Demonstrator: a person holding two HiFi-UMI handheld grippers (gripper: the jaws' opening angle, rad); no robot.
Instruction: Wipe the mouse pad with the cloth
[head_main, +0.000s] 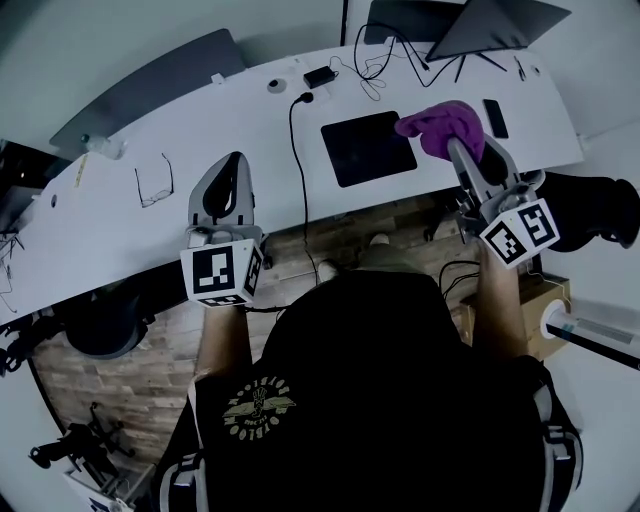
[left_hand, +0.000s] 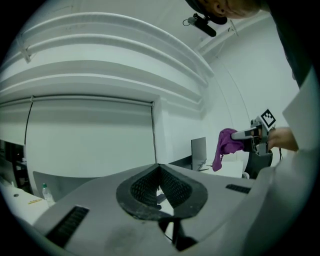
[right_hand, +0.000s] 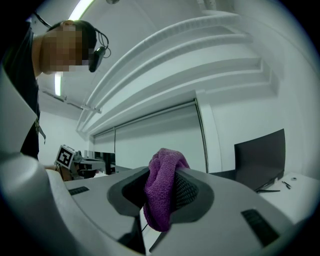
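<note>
The white tabletop (head_main: 200, 150) curves across our view, with the black pad (head_main: 368, 147) lying flat on it. Our right gripper (head_main: 452, 140) has its jaws clenched on the purple cloth (head_main: 440, 122), held up by the pad's 2 o'clock corner. Our left gripper (head_main: 234, 165), at the pad's 8 o'clock, has its jaws pressed together on nothing.

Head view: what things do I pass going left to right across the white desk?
eyeglasses → black mouse pad → purple cloth, held up by the right gripper → black phone
</note>
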